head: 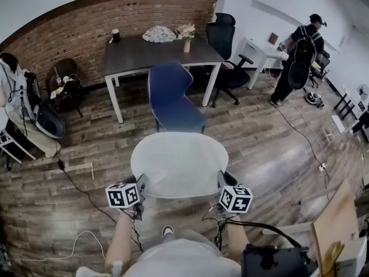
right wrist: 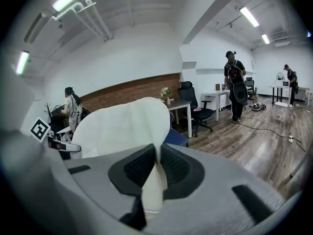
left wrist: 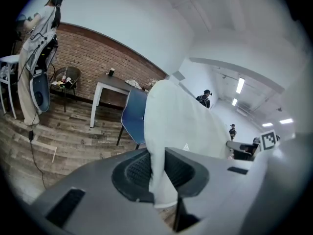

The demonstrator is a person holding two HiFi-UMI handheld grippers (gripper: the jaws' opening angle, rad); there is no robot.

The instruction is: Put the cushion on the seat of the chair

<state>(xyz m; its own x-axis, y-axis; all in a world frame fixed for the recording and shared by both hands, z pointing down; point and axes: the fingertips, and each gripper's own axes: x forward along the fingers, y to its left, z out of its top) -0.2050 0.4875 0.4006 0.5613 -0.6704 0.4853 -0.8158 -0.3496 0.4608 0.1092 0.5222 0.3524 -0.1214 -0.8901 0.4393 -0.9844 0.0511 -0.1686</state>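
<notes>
Head view shows the cushion [head: 179, 163] held in the air between both grippers, near the blue chair [head: 173, 103] but short of its seat. The left gripper [head: 140, 184] and right gripper [head: 223, 180] each have fingers clenched on the cushion's near edge. Carrying it forward and setting it down are apparently still to do.

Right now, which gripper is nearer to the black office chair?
Right. The right gripper holds the cushion edge toward the black office chair; the left gripper holds the far edge.
</notes>
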